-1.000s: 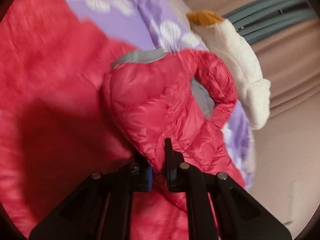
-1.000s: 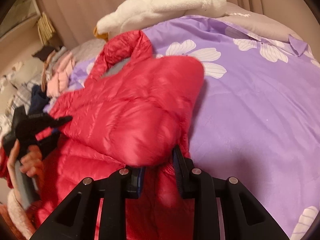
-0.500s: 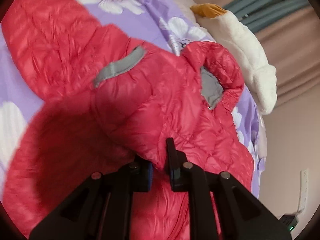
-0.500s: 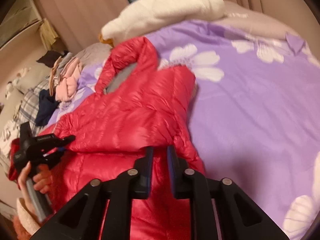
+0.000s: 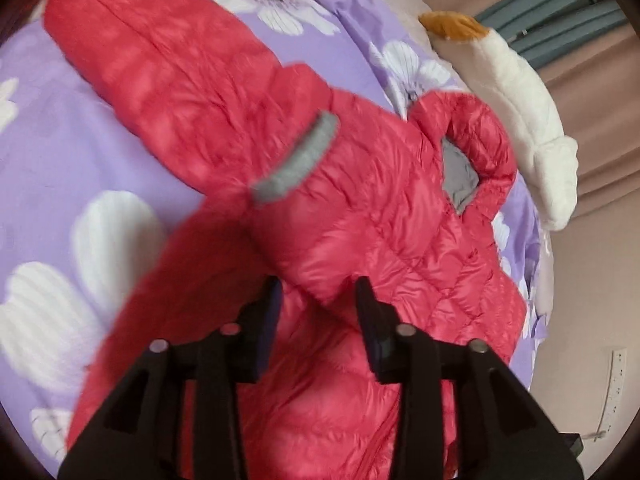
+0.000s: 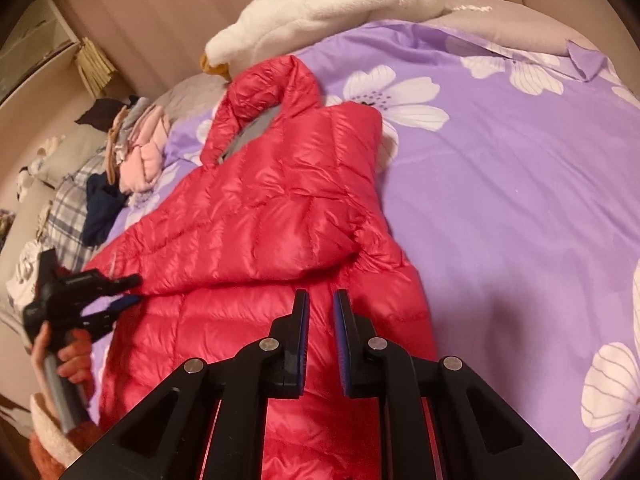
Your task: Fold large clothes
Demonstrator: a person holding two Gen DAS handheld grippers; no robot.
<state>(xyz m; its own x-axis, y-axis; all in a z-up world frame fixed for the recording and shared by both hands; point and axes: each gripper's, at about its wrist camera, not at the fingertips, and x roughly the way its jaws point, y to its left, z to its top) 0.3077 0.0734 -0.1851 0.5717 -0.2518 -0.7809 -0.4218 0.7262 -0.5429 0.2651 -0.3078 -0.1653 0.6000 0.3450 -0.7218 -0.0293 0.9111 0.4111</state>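
Observation:
A red down jacket (image 5: 360, 220) (image 6: 260, 220) lies on the purple flowered bed cover (image 6: 520, 200), hood (image 6: 260, 92) toward the far side. A sleeve with a grey cuff (image 5: 296, 160) is folded across its body. My left gripper (image 5: 320, 292) hovers over the folded sleeve edge with its jaws opening; the fabric bulges between the fingers but the pads do not press it. In the right wrist view the left gripper (image 6: 136, 290) stands at the jacket's left edge. My right gripper (image 6: 320, 300) hangs above the jacket's lower body, its jaws a narrow gap apart with nothing in them.
A white plush goose (image 6: 320, 4) (image 5: 520, 100) lies at the bed's far edge behind the hood. A pile of clothes (image 6: 132, 152) sits at the far left of the bed. A person's hand (image 6: 68, 360) holds the left gripper's handle. Bare cover spreads to the jacket's right.
The left gripper let go of the sleeve edge, opened and drew back. The right gripper released the other sleeve, narrowed its jaws and backed off slightly. Both sleeves now rest on the jacket.

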